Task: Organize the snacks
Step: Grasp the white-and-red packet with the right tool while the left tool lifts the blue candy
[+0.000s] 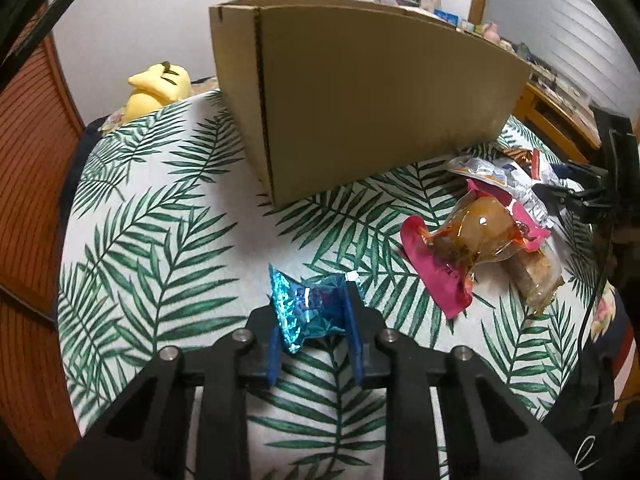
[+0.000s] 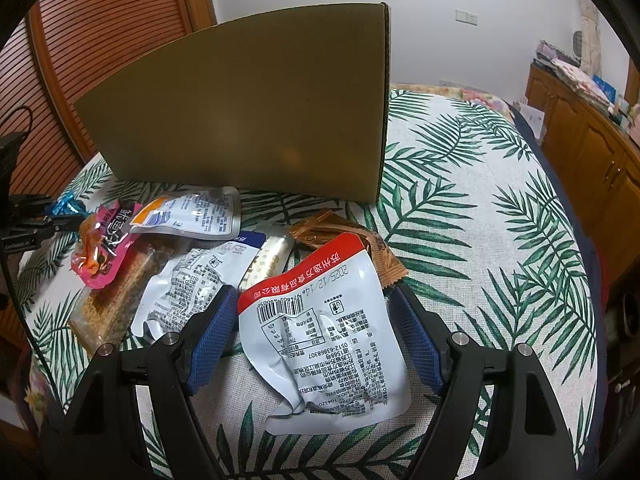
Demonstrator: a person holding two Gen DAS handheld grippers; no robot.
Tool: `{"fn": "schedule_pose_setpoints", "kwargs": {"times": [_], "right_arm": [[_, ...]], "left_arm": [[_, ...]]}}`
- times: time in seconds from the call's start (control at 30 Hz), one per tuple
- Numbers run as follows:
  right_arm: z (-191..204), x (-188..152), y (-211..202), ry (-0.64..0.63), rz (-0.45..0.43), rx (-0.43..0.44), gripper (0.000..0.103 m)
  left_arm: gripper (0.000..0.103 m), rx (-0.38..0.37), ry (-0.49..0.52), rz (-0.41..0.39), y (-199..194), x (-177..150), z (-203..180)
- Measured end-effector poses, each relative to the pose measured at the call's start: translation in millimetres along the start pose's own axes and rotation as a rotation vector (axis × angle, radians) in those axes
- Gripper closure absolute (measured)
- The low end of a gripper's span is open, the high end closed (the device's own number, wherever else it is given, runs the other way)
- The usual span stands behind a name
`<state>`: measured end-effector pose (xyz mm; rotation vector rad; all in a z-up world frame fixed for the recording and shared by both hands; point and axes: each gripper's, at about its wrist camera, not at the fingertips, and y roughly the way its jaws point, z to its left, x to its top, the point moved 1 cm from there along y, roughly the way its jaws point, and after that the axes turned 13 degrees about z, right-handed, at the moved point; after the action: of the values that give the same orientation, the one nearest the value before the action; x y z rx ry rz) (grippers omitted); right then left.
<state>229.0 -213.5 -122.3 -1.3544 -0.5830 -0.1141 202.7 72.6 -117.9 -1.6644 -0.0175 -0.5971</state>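
My left gripper (image 1: pixel 314 312) is shut on a shiny blue snack packet (image 1: pixel 306 310) and holds it just above the leaf-print cloth, in front of the cardboard box (image 1: pixel 360 96). My right gripper (image 2: pixel 310 320) is open, its blue pads on either side of a white pouch with a red top (image 2: pixel 324 340) that lies flat on the cloth. Behind it lies a pile: a pink packet (image 2: pixel 100 248), two silver-white pouches (image 2: pixel 192 212), a brown wrapper (image 2: pixel 344 240) and a clear bag of brown sticks (image 2: pixel 116 300). The box (image 2: pixel 256 120) stands behind the pile.
A yellow plush toy (image 1: pixel 158 88) lies at the far left edge of the bed. The pink packet (image 1: pixel 460 248) and other pile snacks lie right of my left gripper. Wooden cabinets (image 2: pixel 592 152) stand at the right, a slatted wooden door (image 2: pixel 100 40) at the left.
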Motion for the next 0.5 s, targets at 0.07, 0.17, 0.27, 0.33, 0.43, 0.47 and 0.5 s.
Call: {"fn": "schedule_pose_setpoints", "kwargs": {"times": [0.07,0.17,0.27,0.33,0.43,0.47,0.5], "right_arm": [[1,0,0,-0.002,0.002,-0.008,0.022],[6,-1,1,-0.026,0.016,-0.027,0.022],[11,-6,0,-0.052,0.039,-0.052,0.024],[13,-11,-1,-0.062,0.046,-0.06,0.028],[12,-18,-4,-0.072,0.054,-0.067,0.034],[11,-19,-5,-0.073,0.055,-0.067,0.035],[10,-19,-5,-0.073,0.059,-0.066,0.037]], "left_arm": [[0.08,0.001,-0.012,-0.025,-2,-3,-3],[0.08,0.003,-0.033,-0.073,-8,-8,-8],[0.08,0.008,-0.056,-0.123,-15,-11,-16],[0.08,0.007,-0.06,-0.155,-21,-11,-22],[0.08,-0.003,-0.051,-0.205,-29,-10,-31],[0.08,-0.005,-0.049,-0.214,-32,-7,-34],[0.08,-0.009,-0.049,-0.225,-34,-6,-37]]}}
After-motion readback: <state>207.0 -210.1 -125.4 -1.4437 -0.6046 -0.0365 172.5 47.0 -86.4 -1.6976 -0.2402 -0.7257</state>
